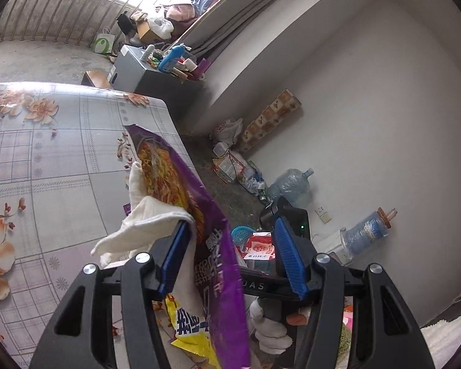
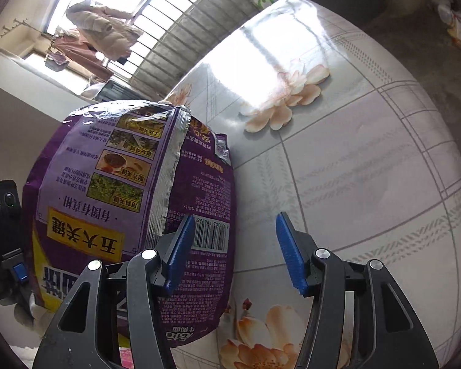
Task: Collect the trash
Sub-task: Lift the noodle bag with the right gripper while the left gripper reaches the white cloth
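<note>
A purple noodle wrapper point(image 1: 199, 215) stands edge-on between the open jaws of my left gripper point(image 1: 230, 230), resting against the left blue pad. A white tissue point(image 1: 144, 221) lies crumpled beside that pad, over the table. A yellow wrapper point(image 1: 187, 329) hangs below. The right wrist view shows the purple wrapper's printed back point(image 2: 132, 209) at the left, in front of the left pad of my right gripper point(image 2: 233, 230), which is open and empty over the flowered table point(image 2: 353, 153).
The table point(image 1: 46, 160) has a glossy flowered cover; its right edge drops to the floor. On the floor by the white wall lie bags, water jugs point(image 1: 289, 184), a black box point(image 1: 292, 218) and a red-white carton point(image 1: 258, 247). A cluttered grey cabinet point(image 1: 144, 70) stands beyond.
</note>
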The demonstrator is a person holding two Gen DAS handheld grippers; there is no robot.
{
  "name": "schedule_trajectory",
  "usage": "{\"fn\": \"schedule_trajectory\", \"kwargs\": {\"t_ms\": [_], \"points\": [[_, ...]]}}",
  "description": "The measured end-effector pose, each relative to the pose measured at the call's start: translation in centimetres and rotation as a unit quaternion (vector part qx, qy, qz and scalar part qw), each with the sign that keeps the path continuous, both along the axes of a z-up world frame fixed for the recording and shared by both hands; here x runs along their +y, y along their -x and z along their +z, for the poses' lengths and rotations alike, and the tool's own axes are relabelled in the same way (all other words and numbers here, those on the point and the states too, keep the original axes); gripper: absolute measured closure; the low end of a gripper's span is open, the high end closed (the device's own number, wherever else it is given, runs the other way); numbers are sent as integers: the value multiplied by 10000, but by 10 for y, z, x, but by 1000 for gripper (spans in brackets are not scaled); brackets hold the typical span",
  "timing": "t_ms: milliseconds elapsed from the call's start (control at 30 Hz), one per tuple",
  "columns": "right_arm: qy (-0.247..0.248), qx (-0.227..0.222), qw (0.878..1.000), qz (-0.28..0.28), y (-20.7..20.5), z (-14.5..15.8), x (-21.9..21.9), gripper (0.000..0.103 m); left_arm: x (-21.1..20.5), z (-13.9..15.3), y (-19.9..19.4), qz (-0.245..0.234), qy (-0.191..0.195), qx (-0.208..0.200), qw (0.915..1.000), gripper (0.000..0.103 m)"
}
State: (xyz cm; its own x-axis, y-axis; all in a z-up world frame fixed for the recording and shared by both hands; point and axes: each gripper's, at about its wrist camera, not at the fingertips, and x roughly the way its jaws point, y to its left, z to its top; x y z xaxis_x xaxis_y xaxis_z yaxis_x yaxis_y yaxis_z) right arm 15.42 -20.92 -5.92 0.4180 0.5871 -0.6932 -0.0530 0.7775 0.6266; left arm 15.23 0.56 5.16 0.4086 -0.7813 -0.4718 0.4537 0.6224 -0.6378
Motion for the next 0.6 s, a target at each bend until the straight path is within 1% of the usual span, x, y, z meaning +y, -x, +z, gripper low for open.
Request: {"fn": "schedule_trajectory", "kwargs": {"t_ms": [133, 233, 367, 400, 433, 533, 567, 600], "points": [[136, -154, 9991, -367, 3, 2, -15, 50, -32, -1, -3, -264, -152, 25, 9995, 47], [-60, -231, 9966, -794, 11, 1, -41, 50, -60, -6, -5, -481, -351, 47, 9982, 47], [-363, -292, 9886, -1434, 29, -1, -80, 50, -96, -21, -1, -748, -429, 117, 9962, 46], [-457, -289, 9866, -1539, 34, -2, -89, 50, -103, -26, -1, -797, -462, 159, 9956, 44], [-532, -284, 9849, -1624, 38, -4, -96, 49, -109, -32, 3, -831, -490, 212, 9951, 40], [-670, -213, 9797, -1877, 50, -12, -110, 50, -118, -42, 11, -911, -505, 298, 9941, 35], [-670, -213, 9797, -1877, 50, -12, -110, 50, -117, -43, 14, -916, -505, 301, 9941, 34], [-873, -203, 9771, -1927, 56, -17, -118, 50, -116, -43, 18, -917, -476, 283, 9942, 32]]}}
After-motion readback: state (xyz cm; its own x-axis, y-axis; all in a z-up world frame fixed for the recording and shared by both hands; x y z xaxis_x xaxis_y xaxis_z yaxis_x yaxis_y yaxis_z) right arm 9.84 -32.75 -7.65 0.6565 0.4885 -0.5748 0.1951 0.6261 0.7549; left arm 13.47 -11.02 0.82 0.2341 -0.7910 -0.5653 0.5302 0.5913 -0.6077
